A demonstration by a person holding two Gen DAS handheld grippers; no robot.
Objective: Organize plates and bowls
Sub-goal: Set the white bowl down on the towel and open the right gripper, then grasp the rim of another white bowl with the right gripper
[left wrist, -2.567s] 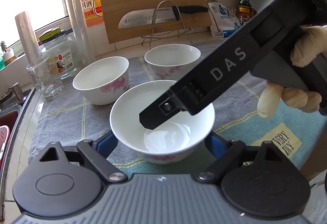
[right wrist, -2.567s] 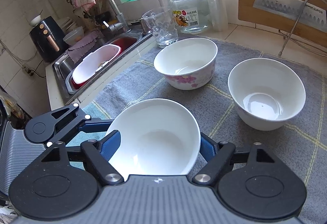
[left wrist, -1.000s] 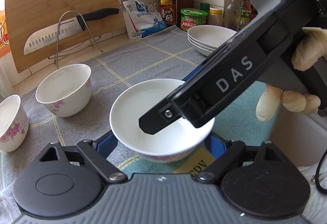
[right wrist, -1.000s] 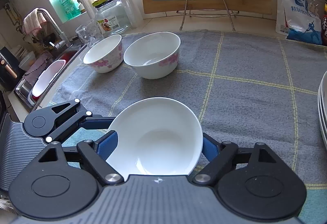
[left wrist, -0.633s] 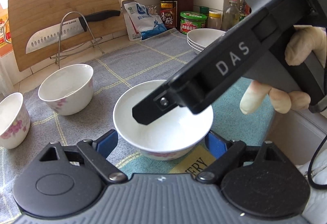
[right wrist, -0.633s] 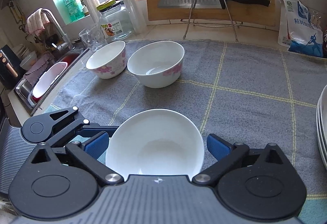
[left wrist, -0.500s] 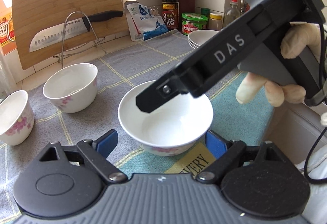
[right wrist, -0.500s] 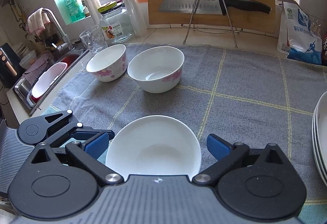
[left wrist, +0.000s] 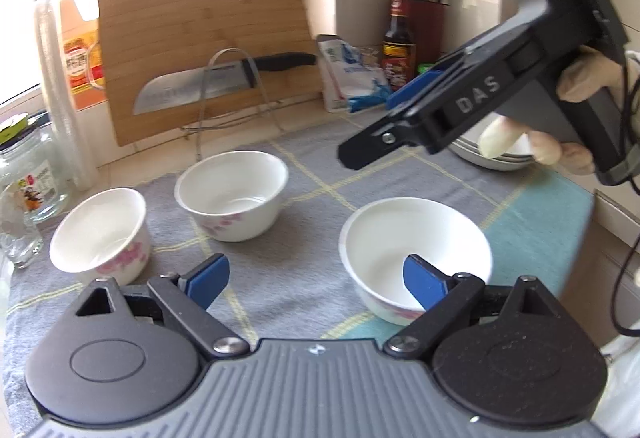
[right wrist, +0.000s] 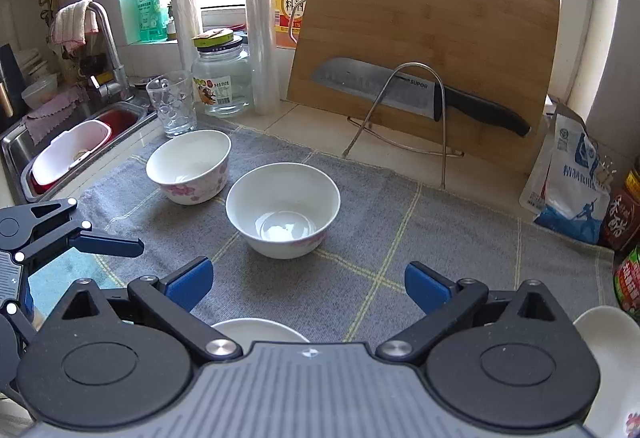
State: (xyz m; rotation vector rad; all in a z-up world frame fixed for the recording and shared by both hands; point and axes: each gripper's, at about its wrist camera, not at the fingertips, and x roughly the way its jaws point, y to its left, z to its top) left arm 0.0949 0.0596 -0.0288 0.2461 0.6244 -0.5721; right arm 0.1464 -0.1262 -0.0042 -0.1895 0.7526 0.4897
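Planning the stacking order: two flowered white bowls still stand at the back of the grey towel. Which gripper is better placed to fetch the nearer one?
Right, probably. The right gripper is open and empty, aimed at the nearer flowered white bowl. The left gripper sits off to the side with one finger over the just-released bowl.

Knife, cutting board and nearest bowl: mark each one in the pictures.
Knife (right wrist: pixel 376 88), right wrist view, middle of the blade.
Cutting board (right wrist: pixel 436 18), right wrist view, bare wood above the knife.
Nearest bowl (left wrist: pixel 400 238), left wrist view, white inner wall.

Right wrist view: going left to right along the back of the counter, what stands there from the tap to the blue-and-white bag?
Tap → drinking glass → glass jar → cutting board → blue-and-white bag.
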